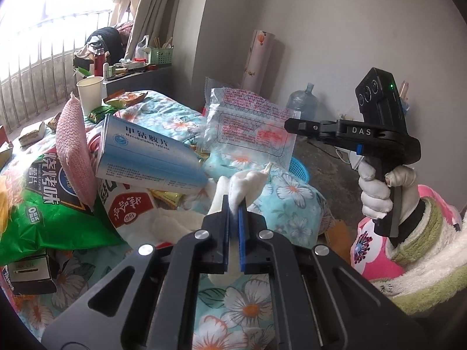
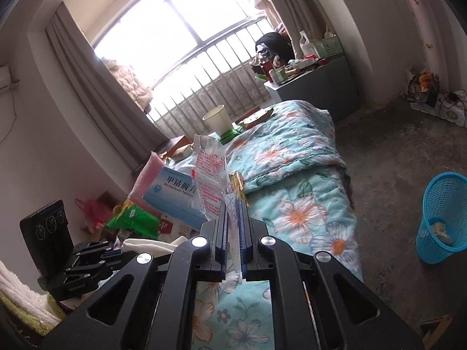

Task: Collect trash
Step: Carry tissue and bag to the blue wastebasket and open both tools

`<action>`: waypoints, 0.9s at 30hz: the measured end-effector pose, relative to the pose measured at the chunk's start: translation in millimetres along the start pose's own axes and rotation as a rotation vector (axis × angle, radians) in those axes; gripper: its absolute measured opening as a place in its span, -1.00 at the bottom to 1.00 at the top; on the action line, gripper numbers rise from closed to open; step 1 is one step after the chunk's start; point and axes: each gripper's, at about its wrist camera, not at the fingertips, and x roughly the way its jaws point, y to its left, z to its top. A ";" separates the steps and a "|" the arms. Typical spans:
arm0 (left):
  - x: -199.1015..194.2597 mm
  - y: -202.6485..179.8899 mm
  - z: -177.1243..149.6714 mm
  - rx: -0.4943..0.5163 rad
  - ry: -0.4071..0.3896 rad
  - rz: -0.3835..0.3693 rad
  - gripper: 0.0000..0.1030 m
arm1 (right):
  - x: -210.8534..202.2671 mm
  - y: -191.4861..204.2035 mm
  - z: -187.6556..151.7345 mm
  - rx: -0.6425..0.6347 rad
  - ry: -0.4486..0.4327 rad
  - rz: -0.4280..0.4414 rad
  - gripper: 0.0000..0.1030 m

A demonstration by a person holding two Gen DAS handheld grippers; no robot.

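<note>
Holding 2 pieces of trash, the left gripper [image 1: 233, 204] pinches a white tissue [image 1: 248, 182] and the right gripper [image 2: 232, 204] clamps a clear wrapper [image 2: 208, 180], both above the bed [image 2: 292, 157]. Beside the bed, the blue basket [image 2: 440, 218] already contains something, while the snack bags [image 1: 43, 204] and medicine box [image 1: 146, 151] remain on the bed.

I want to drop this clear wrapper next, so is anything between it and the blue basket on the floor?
Nothing visible is. The right tongs hold the wrapper above the bed; the basket stands open on bare floor to the right, past the bed's edge.
</note>
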 end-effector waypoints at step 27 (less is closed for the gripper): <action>-26.3 4.9 72.5 -0.116 -0.203 -0.178 -0.94 | -79.8 -24.7 -17.8 0.121 -0.211 -0.047 -0.86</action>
